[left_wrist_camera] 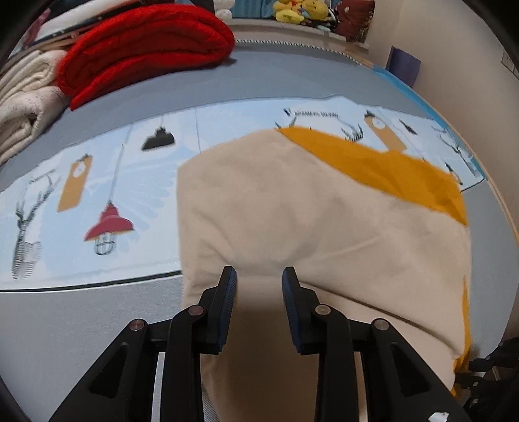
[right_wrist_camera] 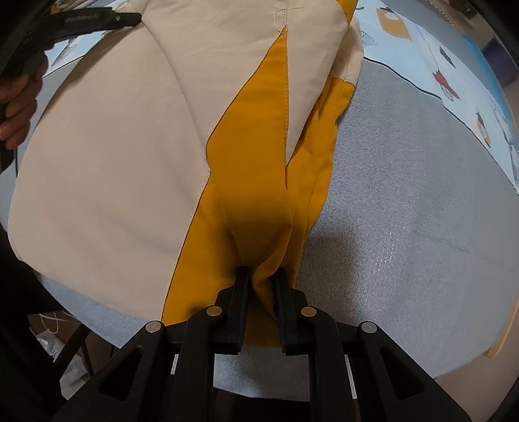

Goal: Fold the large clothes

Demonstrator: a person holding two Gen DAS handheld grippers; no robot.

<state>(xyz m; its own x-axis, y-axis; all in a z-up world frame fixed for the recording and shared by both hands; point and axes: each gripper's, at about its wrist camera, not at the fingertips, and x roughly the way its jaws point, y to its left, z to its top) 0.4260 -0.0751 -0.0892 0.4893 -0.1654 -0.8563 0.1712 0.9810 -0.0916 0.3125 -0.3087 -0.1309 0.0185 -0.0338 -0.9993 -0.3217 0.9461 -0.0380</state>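
Note:
A large cream and mustard-yellow garment lies folded on a grey bed. My left gripper sits at its near cream edge with the jaws apart, and cloth passes between the fingers. In the right wrist view the same garment spreads ahead. My right gripper is shut on a bunched yellow fold at the garment's near edge. The left gripper's black body and the hand on it show at the top left of that view.
A light blue printed sheet with lamps and deer lies across the bed. A folded red blanket and cream blankets are stacked at the back left. Plush toys sit on a ledge. A wall stands on the right.

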